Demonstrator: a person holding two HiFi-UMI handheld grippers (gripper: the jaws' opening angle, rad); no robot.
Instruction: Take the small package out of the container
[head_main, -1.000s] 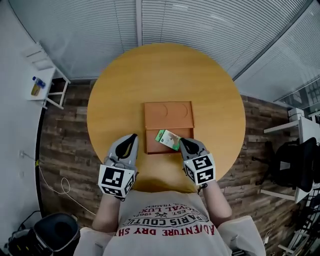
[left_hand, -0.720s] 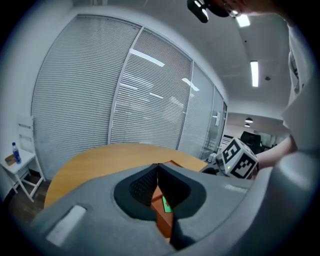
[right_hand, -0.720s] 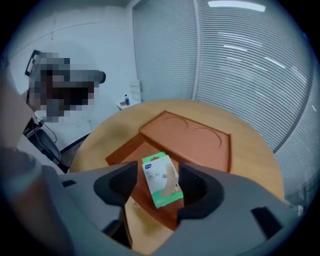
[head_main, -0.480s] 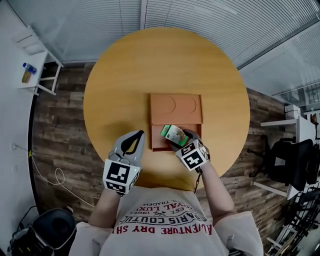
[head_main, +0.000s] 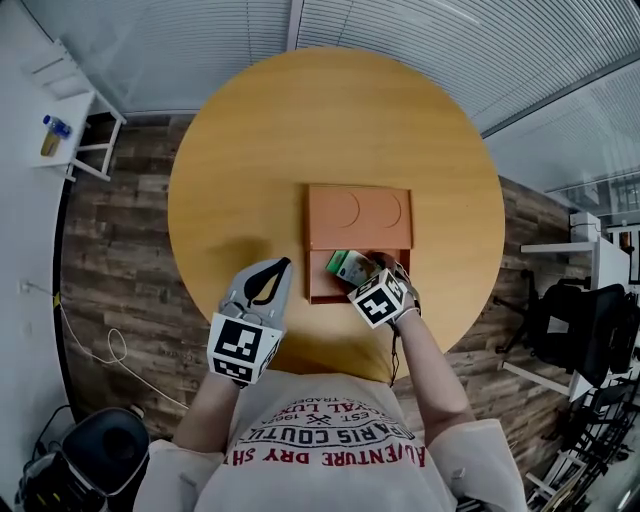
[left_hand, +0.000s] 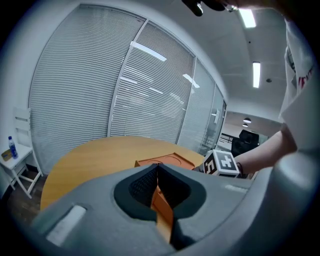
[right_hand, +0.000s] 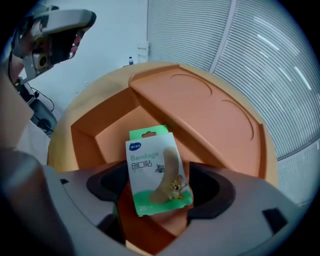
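Between the right gripper's (right_hand: 161, 192) opening jaws, pads clear of it, the small green bandage package (right_hand: 157, 170) sits in the open near compartment of the orange container (right_hand: 86, 146). Just left of the container, the left gripper (left_hand: 157, 196) hovers with its jaws closed together, empty. Everything rests on a round wooden table (head_main: 250, 150); slatted blinds (head_main: 420, 40) and plank flooring (head_main: 120, 250) surround it.

Green-and-white bandage box (right_hand: 156, 170), orange container (right_hand: 200, 115), honey-yellow table (head_main: 250, 150)
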